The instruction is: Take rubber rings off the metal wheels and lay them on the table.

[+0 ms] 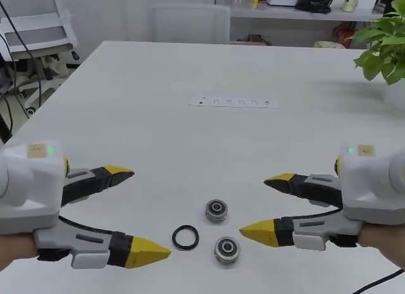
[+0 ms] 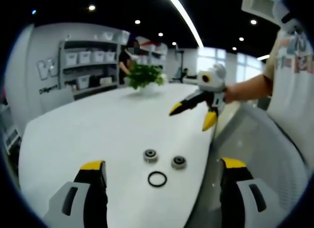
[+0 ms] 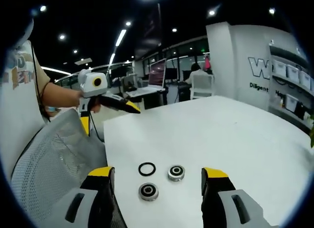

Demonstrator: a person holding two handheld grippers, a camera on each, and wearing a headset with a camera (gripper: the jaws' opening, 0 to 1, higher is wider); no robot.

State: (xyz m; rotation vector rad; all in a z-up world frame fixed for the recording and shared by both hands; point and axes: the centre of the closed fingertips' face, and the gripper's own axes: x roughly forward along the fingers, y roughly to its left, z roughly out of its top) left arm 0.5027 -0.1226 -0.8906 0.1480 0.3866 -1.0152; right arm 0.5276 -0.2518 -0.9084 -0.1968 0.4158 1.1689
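The left gripper [image 1: 150, 212] stands wide open with nothing between its yellow-tipped jaws. Its white body and the hand behind it are cut by the lower left edge of the head view, and in the left gripper view the jaws rise from the bottom with their roots out of frame. The right gripper [image 1: 253, 204] is also spread open and empty, its tips above the table [image 1: 190, 136] and touching nothing. The hand holding it runs off the right edge. The two grippers face each other from either side, and the task's things lie on the table between them. A loose black rubber ring [image 1: 185, 237] lies flat, nearest the left gripper's lower jaw but apart from it. Just to its right sits the near wheel [image 1: 227, 250], and the far wheel [image 1: 217, 209] sits a little beyond, close to both but touching neither. Both wheels lie on their sides with the hubs facing up. They are too small to tell whether either still wears a rubber ring around its rim. A dark cable [image 1: 380, 281] crosses the lower right corner, its ends out of view. Farther up the table lies a pale strip [image 1: 234, 102] whose markings are too small to read. A leafy plant [image 1: 383, 47] is cut off at the right edge, and a chair [image 1: 188, 22] stands past the table's far end.
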